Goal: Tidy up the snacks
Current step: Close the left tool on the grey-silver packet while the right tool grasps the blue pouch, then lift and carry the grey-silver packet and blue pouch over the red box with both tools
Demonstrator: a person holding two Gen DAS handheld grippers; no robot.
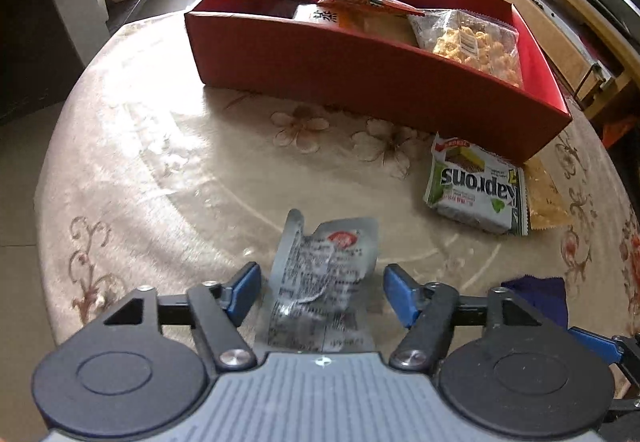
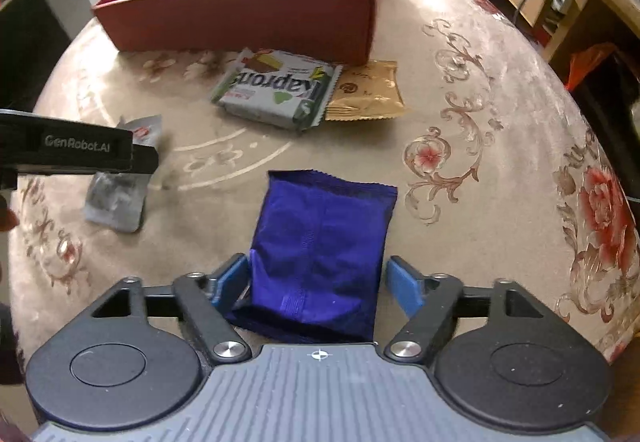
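The task is judged partly done. Several snack packets are already gathered in the red box [image 1: 360, 58] at the far side of the counter [image 1: 160, 162]. Four are left outside it: a green wafer pack [image 2: 276, 90] and a gold sachet [image 2: 368, 90] lying just before the box wall, a silver pouch [image 1: 320, 274] and a blue packet [image 2: 320, 254]. The left gripper [image 1: 320, 290] is held over the silver pouch, fingers apart on either side of it, not clamped. The right gripper [image 2: 316, 282] straddles the blue packet likewise, its fingers apart and nothing gripped.
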